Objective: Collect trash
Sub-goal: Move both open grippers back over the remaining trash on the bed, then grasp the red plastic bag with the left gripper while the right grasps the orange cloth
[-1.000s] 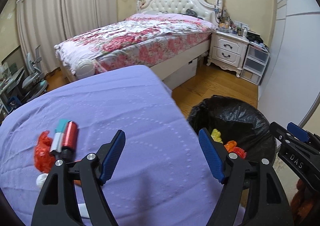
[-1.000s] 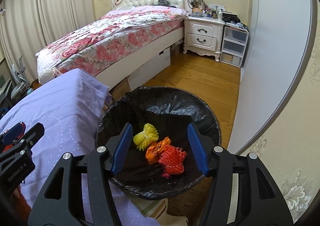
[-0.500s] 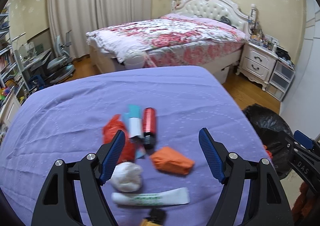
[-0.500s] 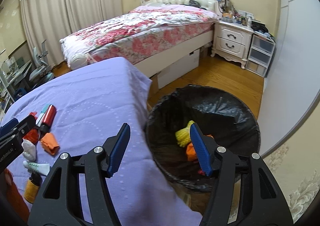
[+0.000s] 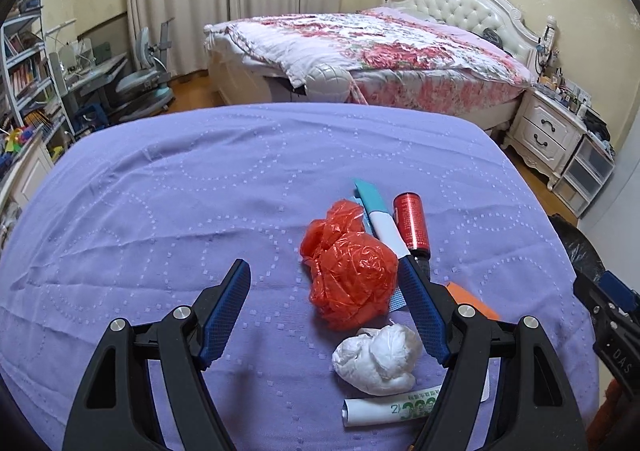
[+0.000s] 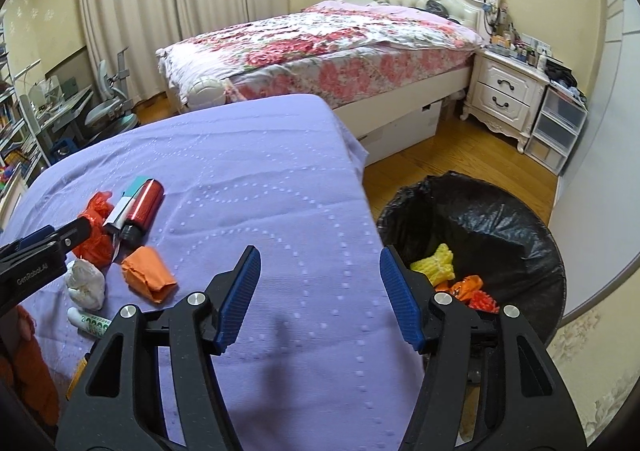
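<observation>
Trash lies on the purple-covered table [image 5: 200, 191]: a crumpled red plastic bag [image 5: 350, 267], a white paper wad [image 5: 376, 359], a red can [image 5: 412, 223], a teal and white box [image 5: 378, 215], an orange wrapper [image 6: 148, 275] and a white tube [image 5: 396, 405]. My left gripper [image 5: 324, 309] is open and empty just above the red bag. My right gripper [image 6: 320, 293] is open and empty over the table's right edge, beside the black-lined bin [image 6: 500, 227], which holds yellow and orange trash [image 6: 436, 263].
A bed with a floral cover [image 5: 380, 47] stands behind the table. A white nightstand [image 6: 504, 95] and plastic drawers [image 6: 560, 127] are at the right. A desk and chair [image 5: 136, 79] stand at the left. Wooden floor [image 6: 452, 155] lies around the bin.
Both grippers have swung left, away from the bin and toward the trash pile. The left gripper has closed in on the red bag. Both stay open and empty.
</observation>
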`<act>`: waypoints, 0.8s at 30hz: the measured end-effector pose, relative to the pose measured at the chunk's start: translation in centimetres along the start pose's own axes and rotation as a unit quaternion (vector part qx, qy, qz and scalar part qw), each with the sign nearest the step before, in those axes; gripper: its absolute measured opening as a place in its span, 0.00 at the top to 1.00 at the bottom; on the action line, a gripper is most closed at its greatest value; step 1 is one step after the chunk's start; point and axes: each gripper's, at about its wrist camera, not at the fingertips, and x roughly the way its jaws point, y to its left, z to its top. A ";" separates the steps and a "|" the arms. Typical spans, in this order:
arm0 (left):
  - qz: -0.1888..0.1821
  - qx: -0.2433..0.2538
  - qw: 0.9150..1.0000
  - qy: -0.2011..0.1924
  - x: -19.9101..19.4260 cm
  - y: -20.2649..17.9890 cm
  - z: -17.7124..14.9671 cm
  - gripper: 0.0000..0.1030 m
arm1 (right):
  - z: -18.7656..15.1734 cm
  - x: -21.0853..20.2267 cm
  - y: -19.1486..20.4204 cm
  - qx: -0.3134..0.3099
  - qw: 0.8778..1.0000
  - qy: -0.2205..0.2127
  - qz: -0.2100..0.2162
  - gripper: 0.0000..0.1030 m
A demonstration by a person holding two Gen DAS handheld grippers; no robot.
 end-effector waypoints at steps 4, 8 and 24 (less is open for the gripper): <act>-0.013 -0.001 1.000 0.016 0.9 0.4 -0.1 0.28 | 0.0 0.5 1.0 -0.011 1.000 0.006 0.005 0.41; -0.023 0.004 1.000 0.020 1.3 0.8 -0.1 0.38 | -0.2 0.8 1.8 -0.019 1.000 0.010 0.009 0.41; -0.023 -0.001 1.000 0.010 -0.2 3.6 -0.9 0.58 | -0.1 0.5 5.8 -0.060 0.997 0.009 0.038 0.41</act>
